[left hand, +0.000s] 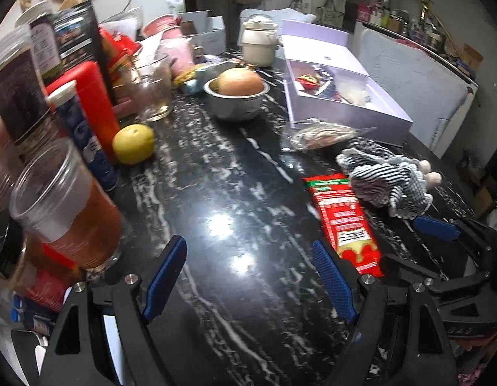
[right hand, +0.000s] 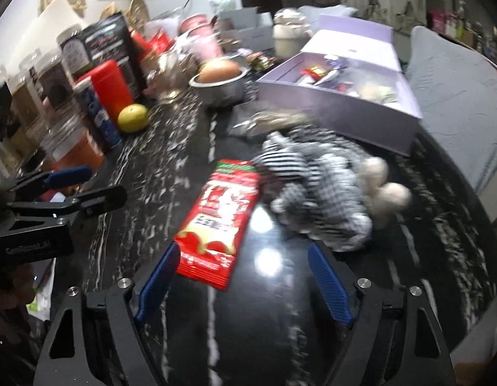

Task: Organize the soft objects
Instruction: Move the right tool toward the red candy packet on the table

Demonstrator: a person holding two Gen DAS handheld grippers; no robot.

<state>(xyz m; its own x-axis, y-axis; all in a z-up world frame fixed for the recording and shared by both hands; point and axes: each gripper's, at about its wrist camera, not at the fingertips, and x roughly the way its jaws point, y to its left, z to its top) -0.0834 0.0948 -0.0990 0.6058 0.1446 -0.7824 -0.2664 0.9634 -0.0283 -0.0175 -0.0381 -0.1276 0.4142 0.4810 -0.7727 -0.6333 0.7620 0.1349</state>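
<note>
A black-and-white striped and checked soft toy (left hand: pixel 390 181) with cream pompoms lies on the black marble table (left hand: pixel 232 193), also in the right wrist view (right hand: pixel 319 180). A red snack packet (left hand: pixel 343 218) lies beside it, also in the right wrist view (right hand: pixel 221 218). An open lilac box (left hand: pixel 345 96) holding small items stands behind them, and shows in the right wrist view (right hand: pixel 341 109). My left gripper (left hand: pixel 248 251) is open and empty over bare table. My right gripper (right hand: pixel 243 259) is open, its near end over the packet's edge, just short of the toy.
A clear plastic bag (left hand: pixel 322 135) lies between toy and box. A bowl with an onion (left hand: pixel 237 91), a yellow fruit (left hand: pixel 134 143), a red bottle (left hand: pixel 97 103), a blue can (left hand: pixel 84 138), glasses and jars crowd the left side. A grey cushion (left hand: pixel 409 80) lies right of the table.
</note>
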